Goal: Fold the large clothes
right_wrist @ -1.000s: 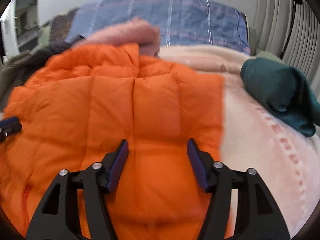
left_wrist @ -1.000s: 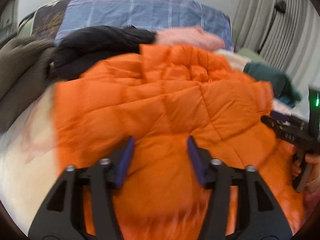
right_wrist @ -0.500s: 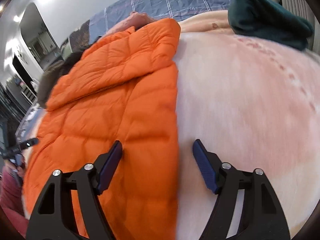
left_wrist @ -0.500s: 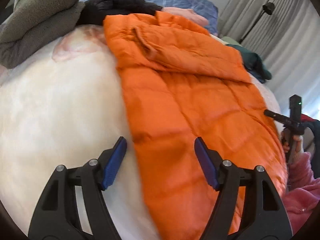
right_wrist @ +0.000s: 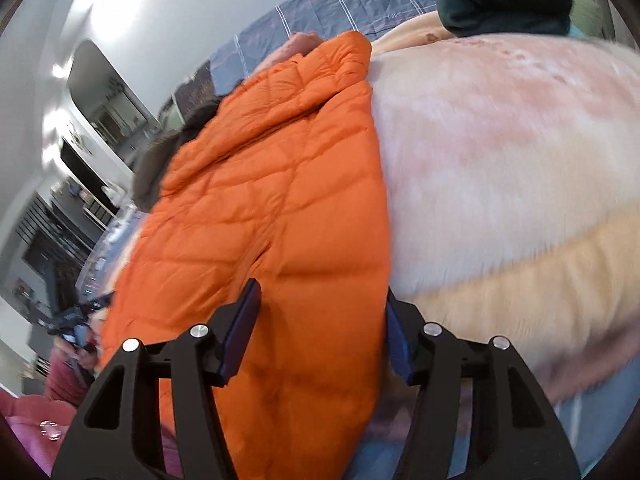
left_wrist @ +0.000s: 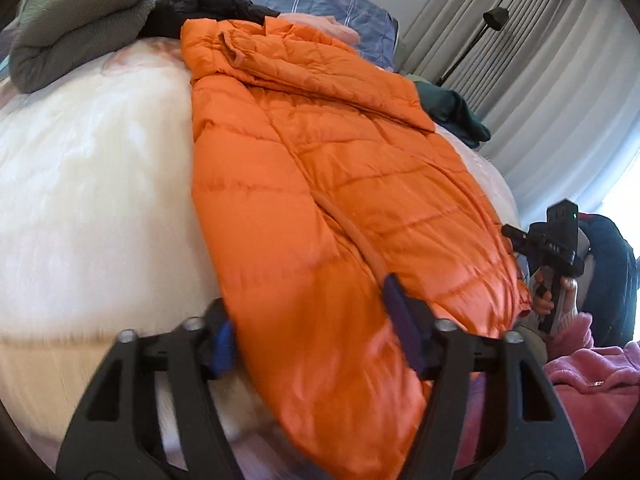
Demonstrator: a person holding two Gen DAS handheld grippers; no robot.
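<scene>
Now the orange quilted down jacket lay stretched along the cream fleece blanket on the bed, its hem near the cameras and its collar end far away at 12 o'clock. The left gripper stood wide, with the jacket's left hem corner between its two blue pads; it had not closed on the cloth. The right gripper was also spread wide around the other hem edge of the jacket, one pad above the orange fabric and the other at the border with the blanket.

In the left view, a folded grey-green fleece sat at 10 o'clock and a black garment touched the jacket's top. A dark green garment rested at 1 o'clock in the right view.
</scene>
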